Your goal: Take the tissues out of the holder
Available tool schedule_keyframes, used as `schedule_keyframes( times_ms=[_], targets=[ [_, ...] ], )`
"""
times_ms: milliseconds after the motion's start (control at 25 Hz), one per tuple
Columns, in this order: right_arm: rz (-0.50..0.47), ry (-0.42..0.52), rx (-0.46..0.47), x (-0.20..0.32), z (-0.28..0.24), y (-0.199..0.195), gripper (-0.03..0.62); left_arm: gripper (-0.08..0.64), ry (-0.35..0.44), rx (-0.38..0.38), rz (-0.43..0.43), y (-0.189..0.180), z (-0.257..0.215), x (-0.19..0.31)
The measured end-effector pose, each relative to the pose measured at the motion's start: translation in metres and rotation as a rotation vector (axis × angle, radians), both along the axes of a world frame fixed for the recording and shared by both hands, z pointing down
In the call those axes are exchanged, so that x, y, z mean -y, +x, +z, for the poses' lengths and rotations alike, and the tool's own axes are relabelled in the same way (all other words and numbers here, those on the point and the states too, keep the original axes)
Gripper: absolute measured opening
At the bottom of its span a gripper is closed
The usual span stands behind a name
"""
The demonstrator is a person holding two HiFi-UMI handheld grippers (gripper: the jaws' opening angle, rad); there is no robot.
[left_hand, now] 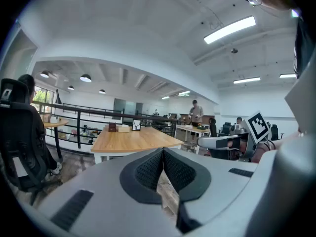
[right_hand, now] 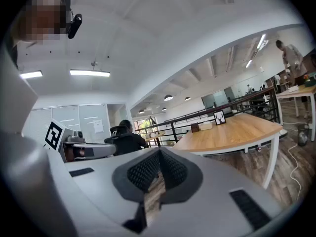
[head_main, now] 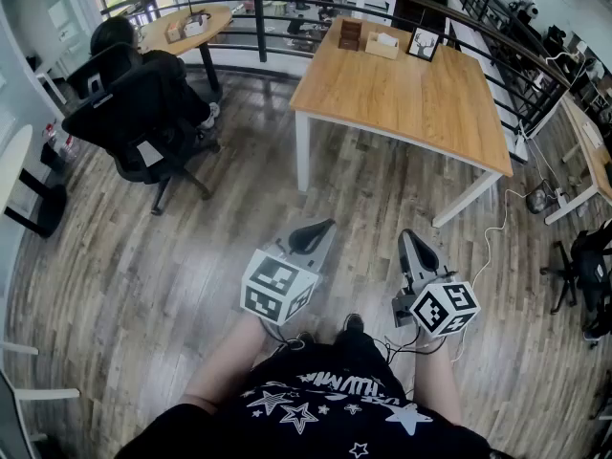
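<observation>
White tissues (head_main: 386, 38) at the wooden table's (head_main: 411, 94) far edge could be pushed away unless the clenched, empty left gripper (head_main: 313, 236) and right gripper (head_main: 417, 249) are opened.

Head view steeply down, gripper views level, sharing distant table (head_main: 411, 94)

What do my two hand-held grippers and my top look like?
Both the left hand-held gripper and right hand-held gripper are grey wedges with black textured pads, each carrying a white cube of black square markers. You wear a black T-shirt with white stars.
</observation>
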State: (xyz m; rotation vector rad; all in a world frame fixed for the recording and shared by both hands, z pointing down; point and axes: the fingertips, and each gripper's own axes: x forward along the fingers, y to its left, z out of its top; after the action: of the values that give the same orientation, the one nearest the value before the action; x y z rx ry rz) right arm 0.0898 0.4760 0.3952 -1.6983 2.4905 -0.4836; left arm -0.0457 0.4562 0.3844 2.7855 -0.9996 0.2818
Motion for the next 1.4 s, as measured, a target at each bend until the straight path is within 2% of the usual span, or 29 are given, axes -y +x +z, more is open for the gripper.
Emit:
schedule_keyframes(
  times_ms=[400,760,1080,1400],
  targets=[
    [-0.007,-0.011,0.016,0.008,0.005,-0.007,0.015,0.014,0.005,0.002,-0.027,-0.014,-0.002,0.007],
    [-0.003,-0.025,0.017,0.013,0.011,-0.008,0.015,0.014,-0.002,0.006,-0.016,-0.016,0.002,0.013],
    [0.003,0.008,0.048,0.014,0.003,-0.009,0.015,0.014,0.009,0.002,-0.009,-0.019,0.000,0.009],
    [0.012,-0.009,0.061,0.035,0.010,-0.007,0.015,0.014,0.002,-0.004,-0.033,-0.029,0.002,0.026]
  ],
)
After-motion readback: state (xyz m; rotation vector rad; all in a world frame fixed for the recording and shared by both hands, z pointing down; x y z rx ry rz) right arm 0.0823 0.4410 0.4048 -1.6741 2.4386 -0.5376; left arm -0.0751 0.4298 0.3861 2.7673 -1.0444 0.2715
